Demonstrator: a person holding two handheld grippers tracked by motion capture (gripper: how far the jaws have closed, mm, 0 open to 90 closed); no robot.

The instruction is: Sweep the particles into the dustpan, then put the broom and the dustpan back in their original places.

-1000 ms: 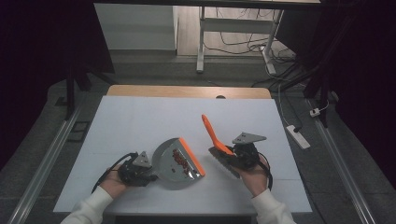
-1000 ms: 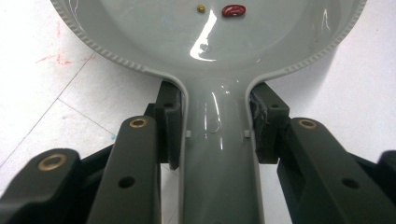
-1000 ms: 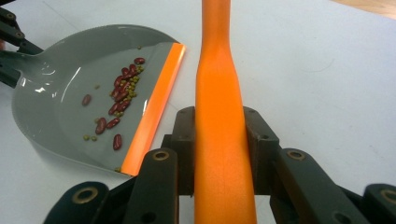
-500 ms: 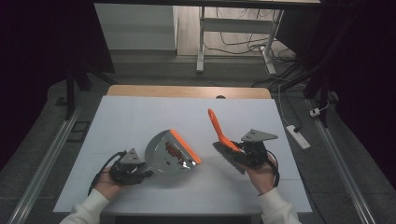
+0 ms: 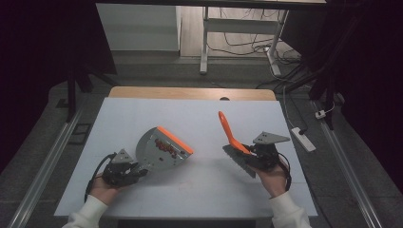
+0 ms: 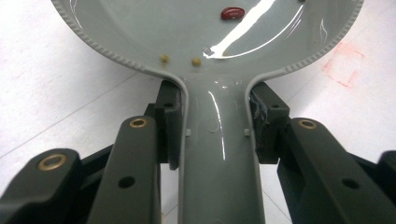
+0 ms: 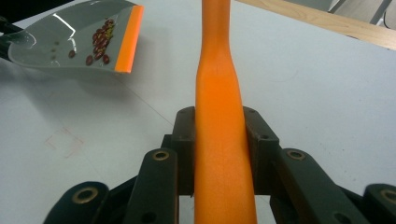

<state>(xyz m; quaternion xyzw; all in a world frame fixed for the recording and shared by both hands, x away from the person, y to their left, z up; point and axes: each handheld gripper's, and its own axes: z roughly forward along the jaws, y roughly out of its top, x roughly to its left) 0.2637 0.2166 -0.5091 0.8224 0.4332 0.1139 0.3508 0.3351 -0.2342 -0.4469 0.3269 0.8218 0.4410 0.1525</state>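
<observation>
White sheeting covers the table [image 5: 199, 123], with a strip of bare wood along its far edge and dark floor, cables and a metal stand leg beyond. At the left, the left gripper [image 5: 124, 169] has its jaws closed on the narrow handle of a grey dustpan [image 5: 159, 149], one pad on each flank of the handle, as the left gripper view makes plain. This dustpan is glossy moulded plastic, fan-shaped, with a ribbed rim and an orange lip [image 5: 175, 139] along its front edge; it is held up off the table and tilted. It looks light and stiff, but the smooth handle could slip or twist in the pads, so a hold close to where the handle widens into the pan seems best. A small heap of dark red beans [image 7: 100, 41] lies loose in the pan near the lip, with a few paler grains farther back; they would likely roll out if it tipped much. To the right, well apart, the right gripper [image 5: 259, 153] clamps the matte orange handle of a brush [image 5: 227, 127], its dark bristle head [image 5: 240, 159] low by the table.
</observation>
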